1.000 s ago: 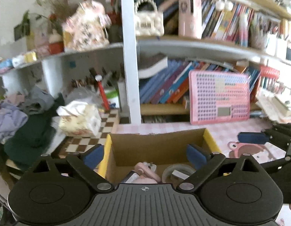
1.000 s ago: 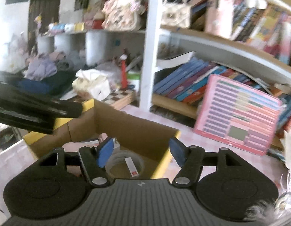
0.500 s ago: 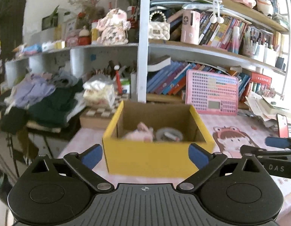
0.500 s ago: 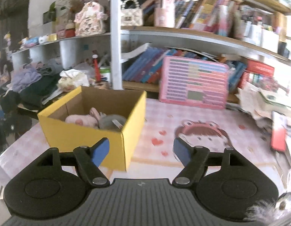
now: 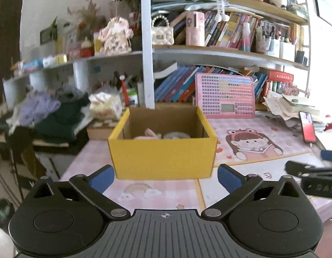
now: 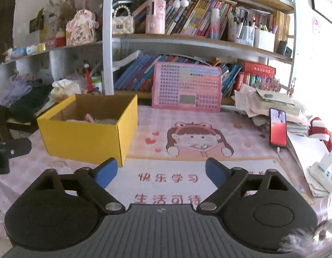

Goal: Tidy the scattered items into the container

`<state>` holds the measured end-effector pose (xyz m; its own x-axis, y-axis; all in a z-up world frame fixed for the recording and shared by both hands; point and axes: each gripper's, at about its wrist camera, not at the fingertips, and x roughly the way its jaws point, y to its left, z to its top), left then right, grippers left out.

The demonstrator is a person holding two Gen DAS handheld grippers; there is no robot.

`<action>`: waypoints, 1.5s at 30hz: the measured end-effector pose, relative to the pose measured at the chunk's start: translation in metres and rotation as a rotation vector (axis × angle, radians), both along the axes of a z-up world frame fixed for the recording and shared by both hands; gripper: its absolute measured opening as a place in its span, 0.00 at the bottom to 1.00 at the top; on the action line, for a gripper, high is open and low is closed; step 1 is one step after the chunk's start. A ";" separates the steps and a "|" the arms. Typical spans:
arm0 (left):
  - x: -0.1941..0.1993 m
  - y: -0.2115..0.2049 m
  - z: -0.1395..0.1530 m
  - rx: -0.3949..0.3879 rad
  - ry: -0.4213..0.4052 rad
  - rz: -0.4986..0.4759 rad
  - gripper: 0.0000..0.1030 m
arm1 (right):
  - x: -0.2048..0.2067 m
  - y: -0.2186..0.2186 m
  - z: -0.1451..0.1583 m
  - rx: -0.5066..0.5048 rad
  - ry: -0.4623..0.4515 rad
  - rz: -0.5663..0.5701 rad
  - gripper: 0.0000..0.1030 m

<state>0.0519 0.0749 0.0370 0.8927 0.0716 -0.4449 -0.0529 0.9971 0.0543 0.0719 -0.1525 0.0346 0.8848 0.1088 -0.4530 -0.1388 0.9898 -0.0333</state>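
Both the left gripper (image 5: 165,176) and the right gripper (image 6: 161,171) are spread wide and carry nothing, held back from the yellow box (image 5: 162,148) on the counter (image 6: 241,150), probably because the pink toy (image 5: 152,134) lies inside it.

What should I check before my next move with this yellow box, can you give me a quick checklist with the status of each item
1. Left gripper empty: ok, jaws wide apart, nothing between them.
2. Right gripper empty: ok, jaws wide apart, nothing held.
3. Yellow box upright and open on the pink desk mat: ok.
4. Items inside the box: ok, a pink soft toy and a greyish round thing sit below the rim.
5. Mat free of small loose items: ok in the open area in front; its right edge, by the paper pile, cannot tell.
6. Red phone belongs in the box: cannot tell; it lies by the paper pile with a cable at its end.
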 end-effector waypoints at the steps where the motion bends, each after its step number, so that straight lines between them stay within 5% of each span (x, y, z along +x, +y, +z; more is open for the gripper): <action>1: 0.003 -0.001 0.000 0.004 0.004 0.010 1.00 | 0.001 -0.002 0.002 -0.011 -0.007 -0.001 0.91; 6: -0.002 -0.009 -0.012 -0.053 0.037 0.035 1.00 | -0.007 -0.011 -0.006 -0.017 -0.006 -0.067 0.96; 11: -0.008 -0.024 -0.025 0.011 0.067 -0.014 1.00 | -0.012 -0.014 -0.019 -0.043 0.032 -0.079 0.96; 45: -0.016 -0.032 -0.034 0.022 0.171 -0.095 1.00 | -0.030 -0.011 -0.033 -0.023 0.119 -0.130 1.00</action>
<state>0.0363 0.0427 0.0028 0.8074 0.0021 -0.5900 0.0530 0.9957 0.0761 0.0415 -0.1632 0.0017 0.8310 -0.0146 -0.5560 -0.0140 0.9988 -0.0470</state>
